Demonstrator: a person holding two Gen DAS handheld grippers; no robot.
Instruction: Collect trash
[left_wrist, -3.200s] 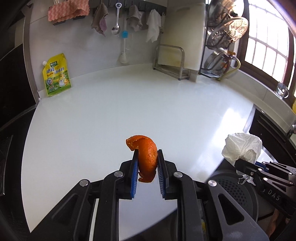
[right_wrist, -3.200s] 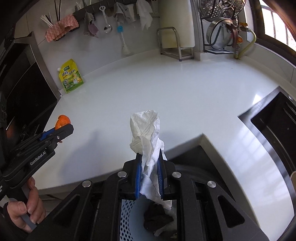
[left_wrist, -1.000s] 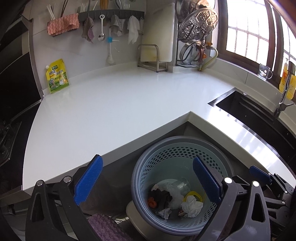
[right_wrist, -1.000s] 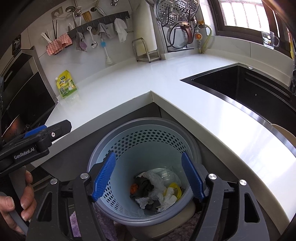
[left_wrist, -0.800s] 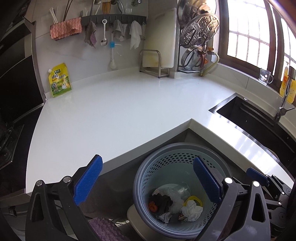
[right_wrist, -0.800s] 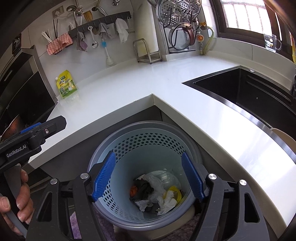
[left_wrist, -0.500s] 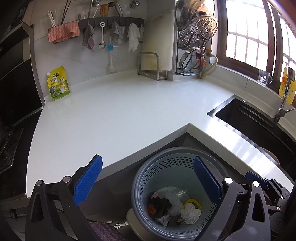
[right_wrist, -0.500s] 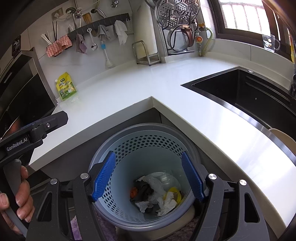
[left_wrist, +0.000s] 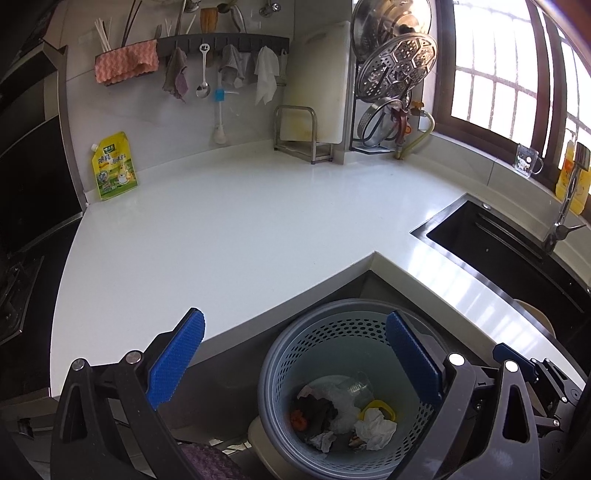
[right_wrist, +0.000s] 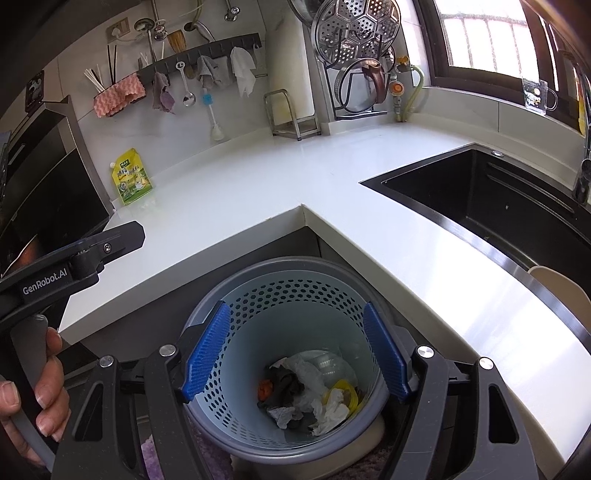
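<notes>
Now both the left tool (left_wrist: 293, 352) and right tool (right_wrist: 295, 352) gape wide and empty above the bin (right_wrist: 236, 295), so either could knock its rim if lowered carelessly.

Both wrist views look steeply down from near; they share the basket (left_wrist: 280, 373) (right_wrist: 236, 314) and countertop (left_wrist: 221, 229) (right_wrist: 258, 184).

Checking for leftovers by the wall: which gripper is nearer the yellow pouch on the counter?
Left. The left gripper is open at the counter's front edge, on the yellow pouch's side. The right gripper hangs open over the trash basket, further right.
</notes>
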